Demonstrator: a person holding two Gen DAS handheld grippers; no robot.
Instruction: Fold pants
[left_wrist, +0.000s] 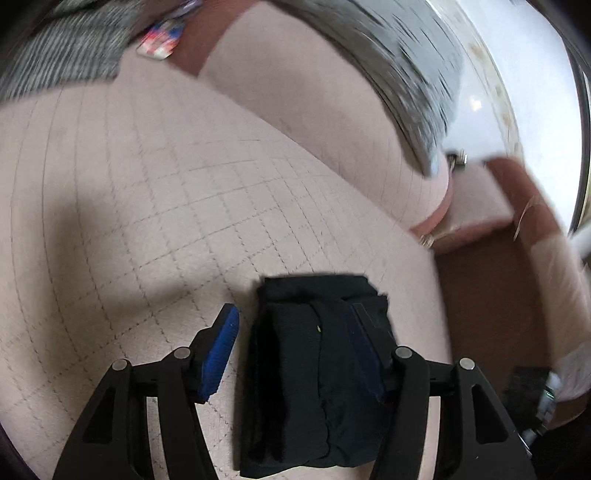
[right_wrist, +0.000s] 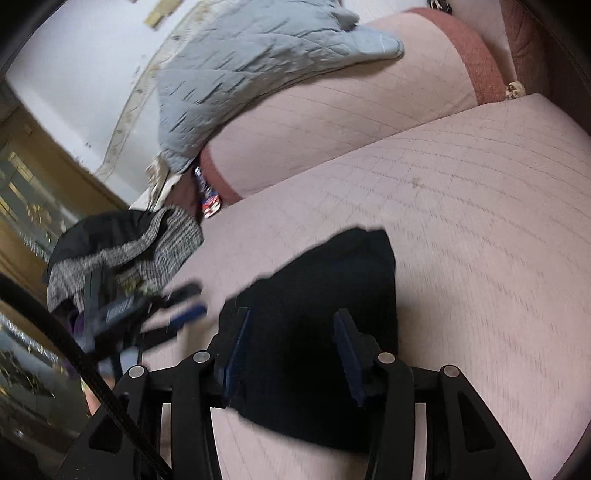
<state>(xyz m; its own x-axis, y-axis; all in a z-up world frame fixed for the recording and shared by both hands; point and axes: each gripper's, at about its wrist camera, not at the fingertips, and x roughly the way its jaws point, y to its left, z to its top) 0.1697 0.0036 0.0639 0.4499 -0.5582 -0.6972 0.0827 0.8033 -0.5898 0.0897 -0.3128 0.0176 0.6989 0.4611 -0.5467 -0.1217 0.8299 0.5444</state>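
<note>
The black pants (left_wrist: 314, 373) lie folded into a small thick bundle on the pink quilted sofa seat (left_wrist: 147, 206). My left gripper (left_wrist: 295, 354) is open just above the bundle, its blue pads (left_wrist: 218, 354) spread on either side. In the right wrist view the same folded pants (right_wrist: 325, 317) lie under my open right gripper (right_wrist: 291, 354), whose jaws straddle the bundle without closing on it. The left gripper (right_wrist: 184, 310) shows blurred at the bundle's left edge.
A grey quilted blanket (right_wrist: 243, 70) hangs over the sofa backrest (right_wrist: 351, 122). A grey knit and black garment pile (right_wrist: 122, 251) sits at the seat's left end, with a colourful packet (right_wrist: 208, 199) behind it. The sofa's brown armrest (left_wrist: 509, 266) is on the right.
</note>
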